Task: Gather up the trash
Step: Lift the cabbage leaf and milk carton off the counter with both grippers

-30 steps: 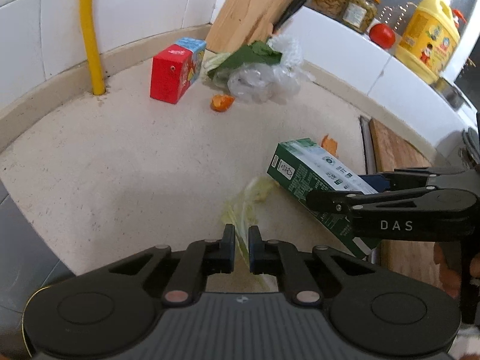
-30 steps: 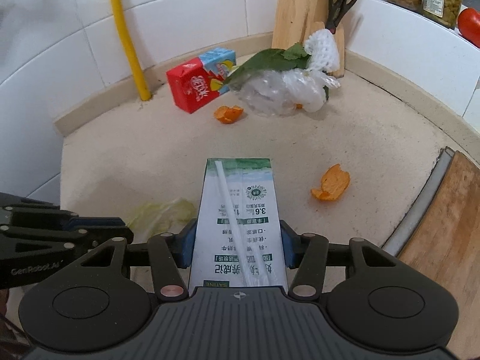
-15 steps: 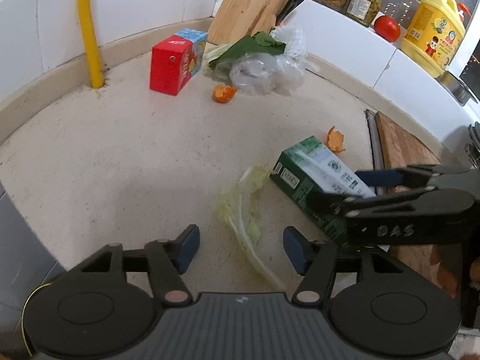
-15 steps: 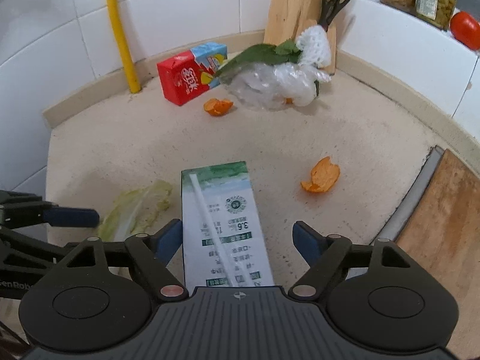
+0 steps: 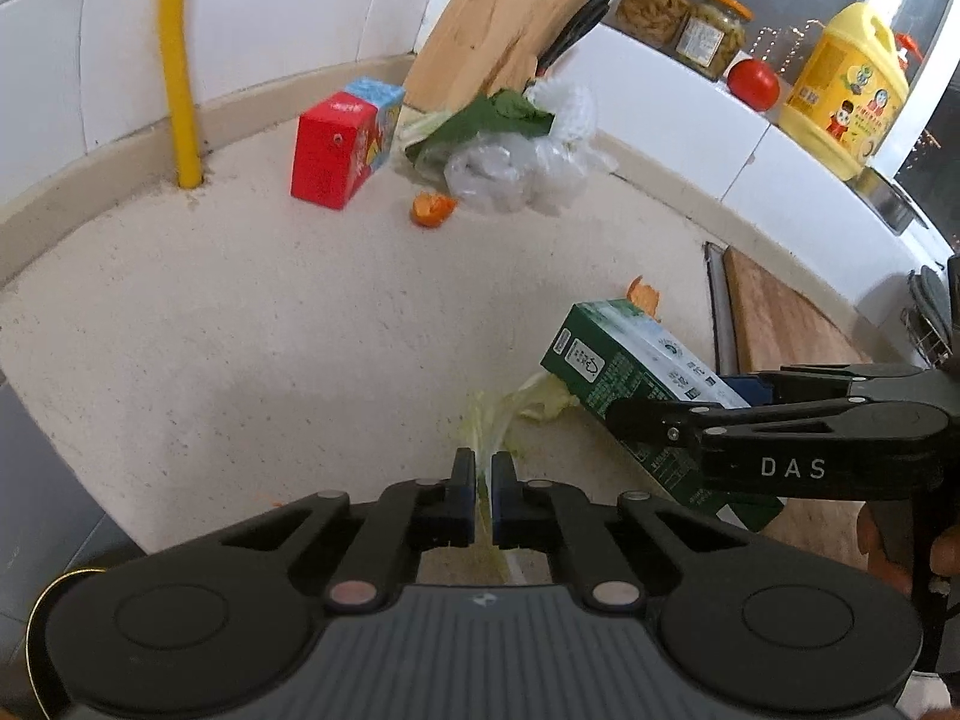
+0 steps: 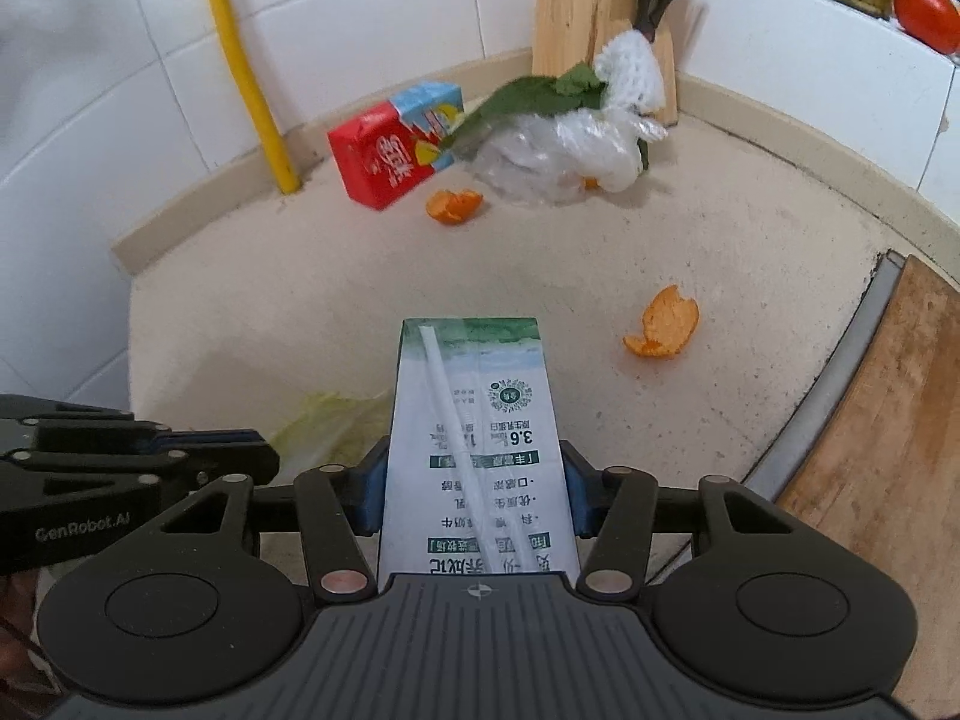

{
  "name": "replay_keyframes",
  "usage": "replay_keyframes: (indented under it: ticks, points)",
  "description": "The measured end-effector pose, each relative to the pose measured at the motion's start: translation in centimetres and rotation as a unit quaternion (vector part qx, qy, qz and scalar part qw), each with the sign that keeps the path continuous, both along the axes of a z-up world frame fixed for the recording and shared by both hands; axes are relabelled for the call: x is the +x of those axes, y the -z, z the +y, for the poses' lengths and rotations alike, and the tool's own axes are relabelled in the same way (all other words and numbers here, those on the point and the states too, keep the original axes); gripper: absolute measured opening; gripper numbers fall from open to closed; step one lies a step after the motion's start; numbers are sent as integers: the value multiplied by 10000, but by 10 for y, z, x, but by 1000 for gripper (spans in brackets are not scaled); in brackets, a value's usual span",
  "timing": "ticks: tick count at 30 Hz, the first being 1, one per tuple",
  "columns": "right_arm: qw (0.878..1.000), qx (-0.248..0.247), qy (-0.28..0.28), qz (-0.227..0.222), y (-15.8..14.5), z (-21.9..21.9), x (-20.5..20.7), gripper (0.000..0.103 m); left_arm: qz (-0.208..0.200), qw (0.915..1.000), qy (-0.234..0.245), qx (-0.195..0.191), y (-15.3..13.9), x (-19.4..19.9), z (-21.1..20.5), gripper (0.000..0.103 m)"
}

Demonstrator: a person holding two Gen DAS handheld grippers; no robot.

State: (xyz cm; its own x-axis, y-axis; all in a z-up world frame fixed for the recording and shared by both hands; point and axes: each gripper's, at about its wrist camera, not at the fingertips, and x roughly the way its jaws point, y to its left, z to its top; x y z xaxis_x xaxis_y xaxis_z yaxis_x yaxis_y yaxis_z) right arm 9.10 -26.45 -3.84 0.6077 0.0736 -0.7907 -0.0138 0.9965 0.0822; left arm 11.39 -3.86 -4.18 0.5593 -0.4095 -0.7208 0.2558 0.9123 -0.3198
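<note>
Both grippers are engaged on trash low in the frame; the collecting step is at the pick-up stage for two items at once.

The right gripper [image 6: 474,495] has just closed its jaws and now clamps the green-and-white milk carton [image 6: 474,432] across its width, blue pads pressed to both long sides. The carton lies lengthwise along the fingers at lower centre of the right wrist view, a wrapped straw stuck to its face. In the left wrist view it sits at right of centre, its far end tilted up off the counter [image 5: 288,324].

The left gripper [image 5: 483,480] has likewise just closed, and its jaws are clenched almost together on the pale cabbage leaf [image 5: 510,414], a thin strip of which shows between the pads at lower centre. The rest of the leaf trails toward the carton, partly beneath it.

Trash still lying on the counter: a red juice box [image 6: 396,150] and a plastic bag with green leaf and foam netting [image 6: 564,144] at upper centre, an orange peel [image 6: 454,205] just in front of them, and a second orange peel [image 6: 663,330] at right of centre.

No bin appears in either view. In my judgement the next move calls for lifting both items clear without the limp leaf tearing or slipping, then carrying them to a receptacle.
</note>
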Motion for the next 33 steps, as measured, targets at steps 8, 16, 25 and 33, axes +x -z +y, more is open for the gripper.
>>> replay_keyframes:
  ticks: [8, 16, 25, 33]
  points:
    - [9998, -128, 147, -41, -2, -1, -6, 61, 332, 9994, 98, -37, 13, -1, -1, 27]
    - [9996, -183, 227, -33, 4, 0, -7, 61, -243, 9967, 212, 749, 15, -3, -26, 49]
    - [9995, -182, 258, -47, 2, -4, -11, 61, 7, 9990, 430, 155, 12, -3, -17, 0]
    - [9993, 5, 310, -213, -9, -4, -13, 61, -62, 9997, 206, -124, -1, -5, 3, 0]
